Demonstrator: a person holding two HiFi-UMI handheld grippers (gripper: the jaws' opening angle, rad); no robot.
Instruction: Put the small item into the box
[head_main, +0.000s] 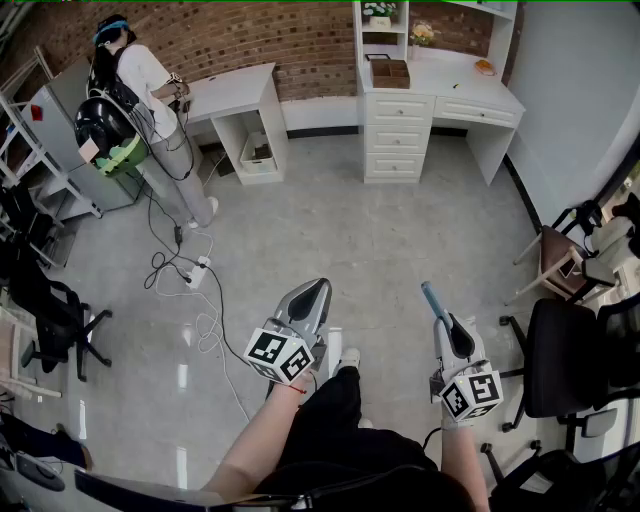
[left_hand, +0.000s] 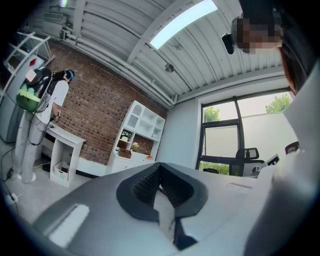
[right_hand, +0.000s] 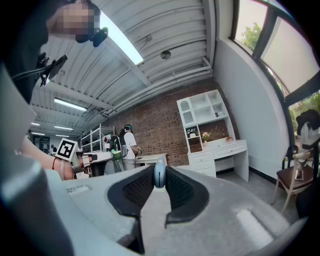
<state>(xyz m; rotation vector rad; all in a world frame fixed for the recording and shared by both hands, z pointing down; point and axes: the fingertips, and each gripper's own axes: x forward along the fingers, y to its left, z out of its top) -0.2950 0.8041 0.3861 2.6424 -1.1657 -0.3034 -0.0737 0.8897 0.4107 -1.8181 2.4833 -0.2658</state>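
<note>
Right gripper view shows the right gripper (right_hand: 159, 170) clamped on a smooth pale-blue small item (right_hand: 159, 179), rounded end-on between ribbed black pads (right_hand: 137, 187). Only the head view, lower right, shows its slim stick shape. The left gripper (left_hand: 160, 172) is closed and empty.

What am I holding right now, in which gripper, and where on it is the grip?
Right gripper: small blue item, pinched at its near end, far end sticking out. Left gripper: nothing.

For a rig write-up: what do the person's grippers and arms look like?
The left gripper and right gripper have silver-grey shells with black ribbed pads. Each carries a white cube of black square markers. Forearms are unsleeved; a red band circles the left wrist.
</note>
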